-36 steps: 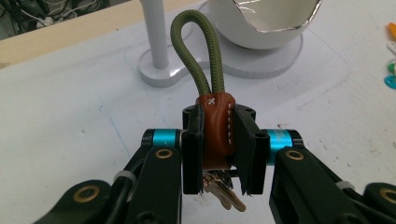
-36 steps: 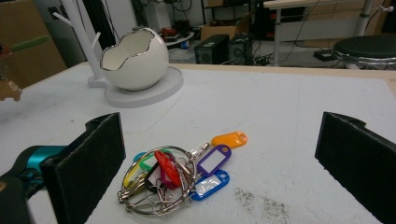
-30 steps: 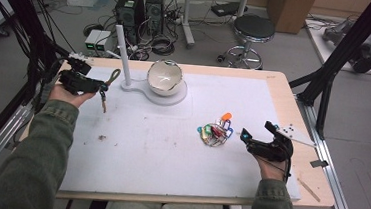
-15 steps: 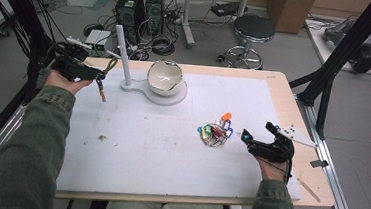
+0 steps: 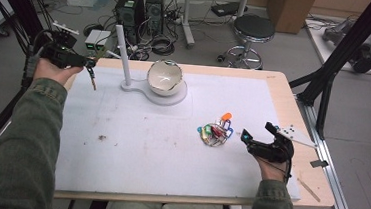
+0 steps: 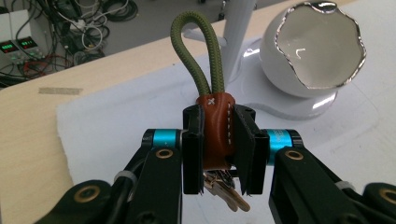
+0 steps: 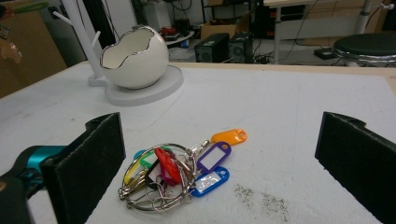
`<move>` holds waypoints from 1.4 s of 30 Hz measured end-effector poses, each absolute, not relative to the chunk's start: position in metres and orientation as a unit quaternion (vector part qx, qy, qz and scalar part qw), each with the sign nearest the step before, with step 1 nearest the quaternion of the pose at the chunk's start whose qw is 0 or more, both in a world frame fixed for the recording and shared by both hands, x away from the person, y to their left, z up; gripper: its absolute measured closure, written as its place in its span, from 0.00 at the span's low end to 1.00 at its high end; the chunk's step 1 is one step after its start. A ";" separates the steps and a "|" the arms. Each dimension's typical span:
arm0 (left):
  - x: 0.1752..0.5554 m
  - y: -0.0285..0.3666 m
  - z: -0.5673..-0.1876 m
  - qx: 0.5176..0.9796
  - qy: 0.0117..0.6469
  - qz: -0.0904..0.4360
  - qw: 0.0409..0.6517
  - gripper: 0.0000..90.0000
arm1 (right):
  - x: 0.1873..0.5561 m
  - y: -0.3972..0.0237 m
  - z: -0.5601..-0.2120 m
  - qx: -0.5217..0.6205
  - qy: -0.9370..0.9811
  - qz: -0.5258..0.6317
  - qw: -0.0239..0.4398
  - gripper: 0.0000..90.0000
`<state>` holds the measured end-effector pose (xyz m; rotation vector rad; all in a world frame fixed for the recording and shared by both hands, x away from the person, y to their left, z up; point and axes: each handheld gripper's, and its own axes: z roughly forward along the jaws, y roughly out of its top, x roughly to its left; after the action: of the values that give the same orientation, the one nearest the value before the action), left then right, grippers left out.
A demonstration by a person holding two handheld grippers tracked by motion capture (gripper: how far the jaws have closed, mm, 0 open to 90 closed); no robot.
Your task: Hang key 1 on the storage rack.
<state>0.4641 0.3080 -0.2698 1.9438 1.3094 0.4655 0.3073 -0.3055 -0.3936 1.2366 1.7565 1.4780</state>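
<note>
While the left gripper (image 6: pixel 218 156) clamps the keychain (image 6: pixel 215 130), probably for the stand (image 5: pixel 122 54) at 3 o'clock, the right gripper (image 7: pixel 224 163) gapes empty.

Left gripper (image 5: pixel 84 62) raised at upper left of the high view, jaws clamped tight, forearm in an olive sleeve stretching up from the bottom left corner. Right gripper (image 5: pixel 257 140) low at lower right, jaws spread wide, hand (image 5: pixel 273 164) behind it.
</note>
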 end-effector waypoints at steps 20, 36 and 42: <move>0.490 0.317 -0.274 0.744 0.528 0.172 0.371 0.83 | 0.306 -0.307 -0.394 0.458 0.650 0.546 0.264 0.01; 0.498 0.301 -0.286 0.765 0.513 0.145 0.361 0.82 | 0.306 -0.308 -0.395 0.459 0.650 0.546 0.262 0.01; 0.500 0.296 -0.290 0.768 0.511 0.140 0.360 0.82 | 0.306 -0.309 -0.394 0.458 0.650 0.547 0.263 0.01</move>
<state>0.5000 0.2957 -0.2900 1.9788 1.3178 0.3611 0.3062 -0.3085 -0.3944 1.2379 1.7580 1.4798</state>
